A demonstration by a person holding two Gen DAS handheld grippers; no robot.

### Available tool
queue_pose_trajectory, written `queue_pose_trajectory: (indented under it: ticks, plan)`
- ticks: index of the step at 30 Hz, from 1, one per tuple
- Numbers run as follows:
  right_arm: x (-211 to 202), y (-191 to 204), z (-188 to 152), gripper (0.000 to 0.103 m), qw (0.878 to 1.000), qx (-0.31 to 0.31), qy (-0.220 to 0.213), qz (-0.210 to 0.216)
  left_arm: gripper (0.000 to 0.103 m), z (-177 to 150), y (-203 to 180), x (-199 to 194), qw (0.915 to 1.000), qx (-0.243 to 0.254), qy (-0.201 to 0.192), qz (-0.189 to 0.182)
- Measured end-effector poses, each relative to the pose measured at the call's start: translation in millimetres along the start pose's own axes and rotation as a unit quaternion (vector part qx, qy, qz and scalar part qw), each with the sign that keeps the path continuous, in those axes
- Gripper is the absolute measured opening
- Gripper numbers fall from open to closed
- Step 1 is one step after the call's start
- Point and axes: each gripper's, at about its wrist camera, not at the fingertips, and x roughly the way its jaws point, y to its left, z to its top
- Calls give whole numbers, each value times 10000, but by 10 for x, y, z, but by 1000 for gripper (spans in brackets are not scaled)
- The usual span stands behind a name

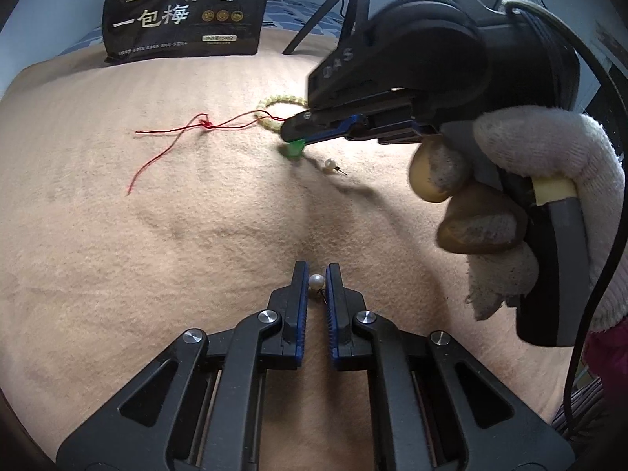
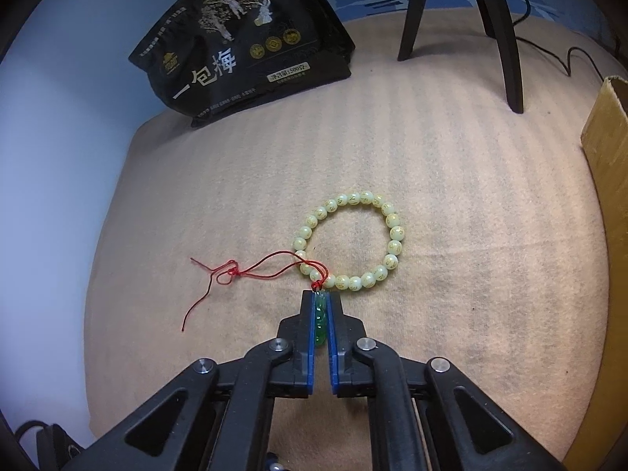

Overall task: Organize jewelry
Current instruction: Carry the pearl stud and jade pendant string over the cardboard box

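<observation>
On the tan blanket (image 2: 451,204), your right fingers (image 2: 321,316) pinch the green charm (image 2: 320,320) on its red string (image 2: 251,271). Your left fingers (image 1: 316,280) pinch a tiny pearl stud (image 1: 316,282). Both are light, hard and slippery, so hold gently.

black pouch (image 2: 243,43): large white characters "一包梅" on front | same pouch: pale label strip reading "500克"; remaining small print illegible | right gripper (image 1: 292,130) housing: embossed letters "DAS"
</observation>
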Motion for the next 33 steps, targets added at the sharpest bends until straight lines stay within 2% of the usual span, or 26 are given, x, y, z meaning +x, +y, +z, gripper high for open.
queue_pose_trajectory:
  ticks: [13, 33]
  plan:
    - [-428, 45, -73, 3, 9995, -213, -213, 85, 6, -35, 221, -232, 9995, -258, -130, 133]
    - [-1344, -81, -229, 3, 9960, -269, -820, 236, 6, 176, 79, -546, 9991, -201, -353, 88]
